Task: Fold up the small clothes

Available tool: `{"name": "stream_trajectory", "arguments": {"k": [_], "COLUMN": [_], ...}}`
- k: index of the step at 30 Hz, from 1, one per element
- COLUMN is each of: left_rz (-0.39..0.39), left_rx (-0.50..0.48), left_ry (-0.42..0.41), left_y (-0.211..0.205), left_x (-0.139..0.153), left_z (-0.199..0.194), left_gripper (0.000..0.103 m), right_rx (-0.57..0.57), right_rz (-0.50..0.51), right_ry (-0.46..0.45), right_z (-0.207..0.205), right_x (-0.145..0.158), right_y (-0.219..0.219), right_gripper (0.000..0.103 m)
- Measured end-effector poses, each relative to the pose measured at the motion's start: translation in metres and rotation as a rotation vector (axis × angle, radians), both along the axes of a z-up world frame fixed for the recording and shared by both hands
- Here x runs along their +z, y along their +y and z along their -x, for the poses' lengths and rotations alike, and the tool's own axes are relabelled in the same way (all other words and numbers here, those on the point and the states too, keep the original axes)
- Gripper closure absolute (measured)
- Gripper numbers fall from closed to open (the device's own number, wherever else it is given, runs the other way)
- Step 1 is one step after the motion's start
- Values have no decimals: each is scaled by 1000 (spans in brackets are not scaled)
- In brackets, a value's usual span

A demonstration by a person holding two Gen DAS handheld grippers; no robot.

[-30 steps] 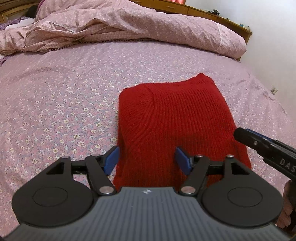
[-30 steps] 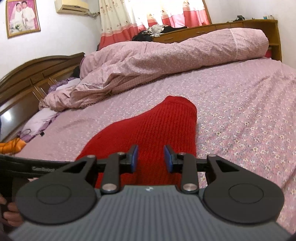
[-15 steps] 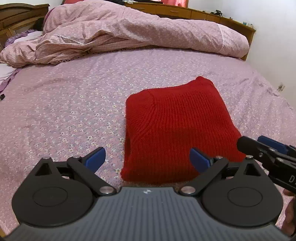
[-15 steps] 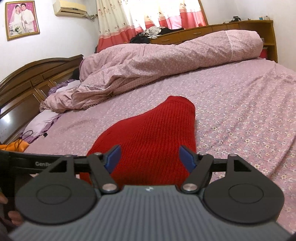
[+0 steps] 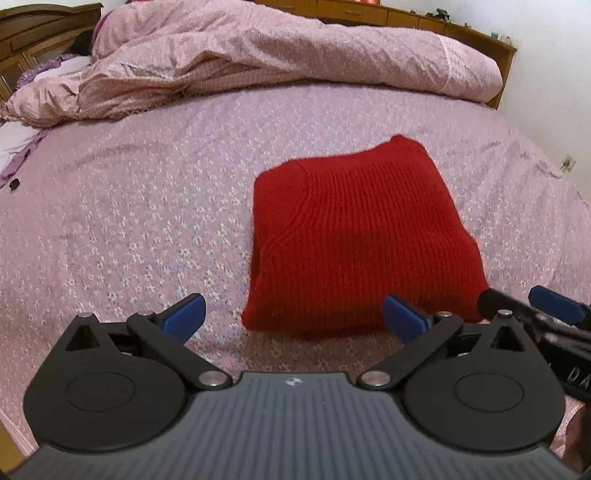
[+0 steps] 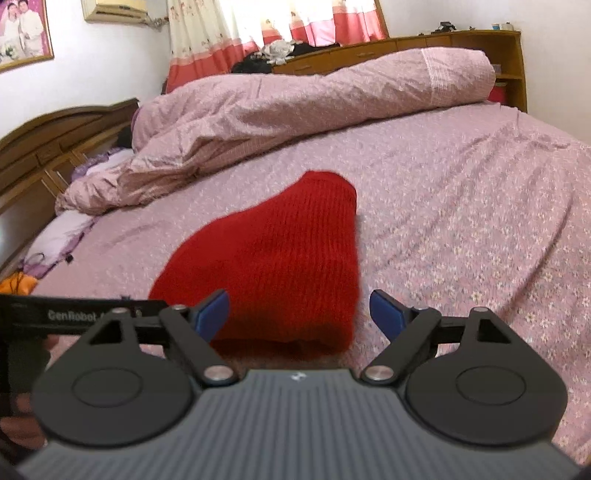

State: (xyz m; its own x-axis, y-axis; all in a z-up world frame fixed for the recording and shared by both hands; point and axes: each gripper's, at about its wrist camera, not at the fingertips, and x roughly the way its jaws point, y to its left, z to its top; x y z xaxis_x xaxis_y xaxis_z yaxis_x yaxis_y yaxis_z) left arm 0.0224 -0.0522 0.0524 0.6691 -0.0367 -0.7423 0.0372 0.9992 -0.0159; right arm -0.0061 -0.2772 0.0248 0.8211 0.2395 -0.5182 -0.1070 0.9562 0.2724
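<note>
Red knitwear, a folded sweater (image 5: 354,236), is seen lying flat on the floral bed sheet (image 5: 129,221) in the left wrist view, just ahead of the left gripper (image 5: 294,313), whose jaws are being spread wide with nothing gripped; the right gripper (image 5: 543,308) is glimpsed at the right edge. From the right wrist view, the sweater (image 6: 280,266) is framed by the right gripper (image 6: 299,309), its jaws opening and empty, with a rumpled duvet (image 6: 295,110) piled beyond.

Soft daylight from the curtained window (image 6: 273,22), slight blur, fisheye-bent edges.
</note>
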Motion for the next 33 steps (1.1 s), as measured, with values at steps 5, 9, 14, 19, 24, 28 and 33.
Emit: {"name": "stream_trajectory", "arguments": {"k": [5,9,14,19,24,28,33], "left_rz": [-4,1,5,7,9,11,10], "left_rx": [-16,-14,-5,-3,-2,2,1], "left_ry": [44,71,98,107,113,114,113], "left_y": [-5,-5,-3,-2,-1,-1,-1], "left_x": [-11,-20,-29,-33,-35,-35,-35], "left_z": [-4,-10,-14,-18,-19,-19,-18], "left_gripper": [0,0,0,0,0,0,0], "right_rx": [11,9,7,3,-1,-2,-2], "right_rz": [22,46,42,33,26,22,22], "right_ry": [34,49,80,102,114,119,119], "right_z": [-1,-5,-10,-13,-14,-16,-16], "right_x": [-8,-12,-21,-26,-29,-30,-30], "right_y": [6,11,11,10,9,8,8], "right_gripper": [19,19,19,19,19,19,19]}}
